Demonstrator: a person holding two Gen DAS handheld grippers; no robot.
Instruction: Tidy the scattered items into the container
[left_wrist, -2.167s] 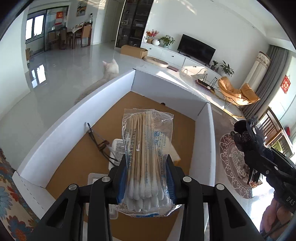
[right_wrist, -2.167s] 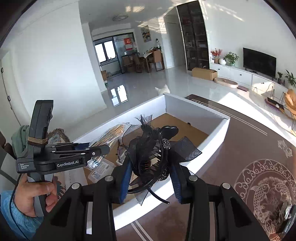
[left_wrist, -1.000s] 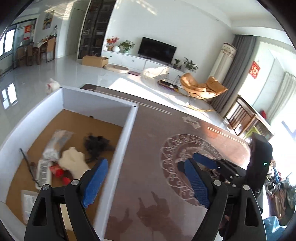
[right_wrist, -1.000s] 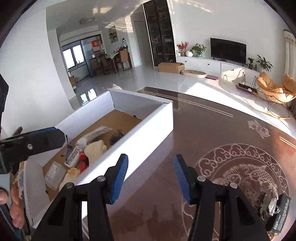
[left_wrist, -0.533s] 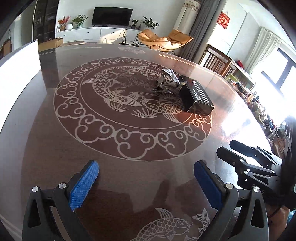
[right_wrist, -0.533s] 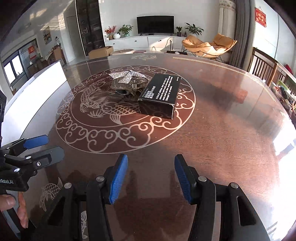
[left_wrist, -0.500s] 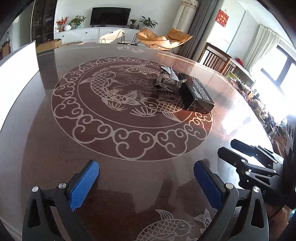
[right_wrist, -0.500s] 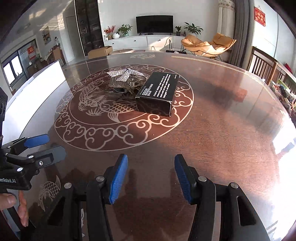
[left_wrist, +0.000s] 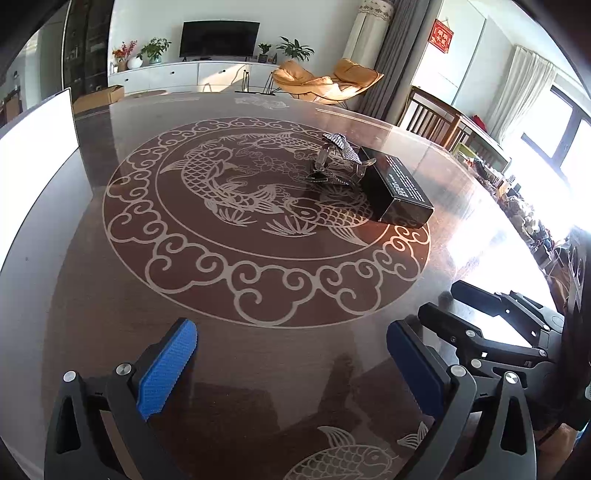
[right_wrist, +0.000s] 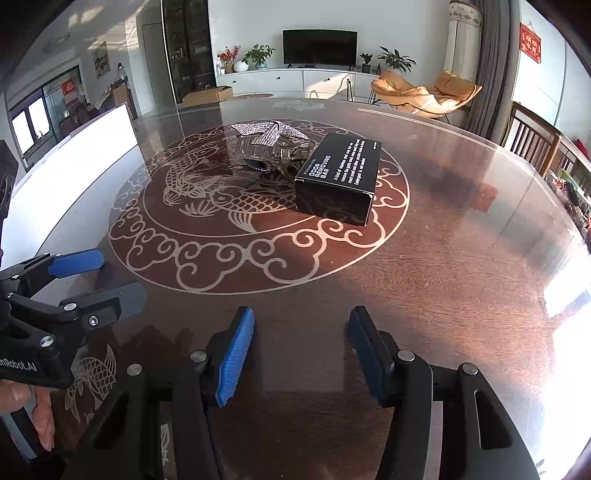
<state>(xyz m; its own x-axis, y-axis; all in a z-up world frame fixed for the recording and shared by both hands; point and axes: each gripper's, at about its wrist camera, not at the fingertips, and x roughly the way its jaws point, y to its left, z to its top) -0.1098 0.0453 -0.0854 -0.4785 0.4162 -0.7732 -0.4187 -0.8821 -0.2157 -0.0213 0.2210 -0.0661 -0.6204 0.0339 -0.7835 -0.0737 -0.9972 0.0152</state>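
A black box (right_wrist: 338, 177) printed "odor removing bar" lies flat on the koi medallion of the table, also seen as the black box (left_wrist: 397, 184). Touching its far-left side is a sparkly silver bow hair clip (right_wrist: 269, 144), (left_wrist: 340, 155). The white container (right_wrist: 74, 166), (left_wrist: 33, 155) stands at the left; only its outer wall shows. My left gripper (left_wrist: 291, 332), (right_wrist: 118, 275) is wide open and empty, well short of both items. My right gripper (right_wrist: 301, 317), (left_wrist: 443, 301) is empty too, its jaws opening a little, pointing at the black box from the near side.
The dark glass-topped table (right_wrist: 443, 277) has bare surface between the grippers and the items. Wooden chairs (right_wrist: 535, 147) stand past its right edge. A hand (right_wrist: 22, 398) holds the left gripper's handle. Sun glare washes out the table's right rim.
Both grippers have swung away from the white container to face the table's middle, bringing the black box and bow clip into view. The left jaws have spread wider. The right gripper crept slightly nearer the box.
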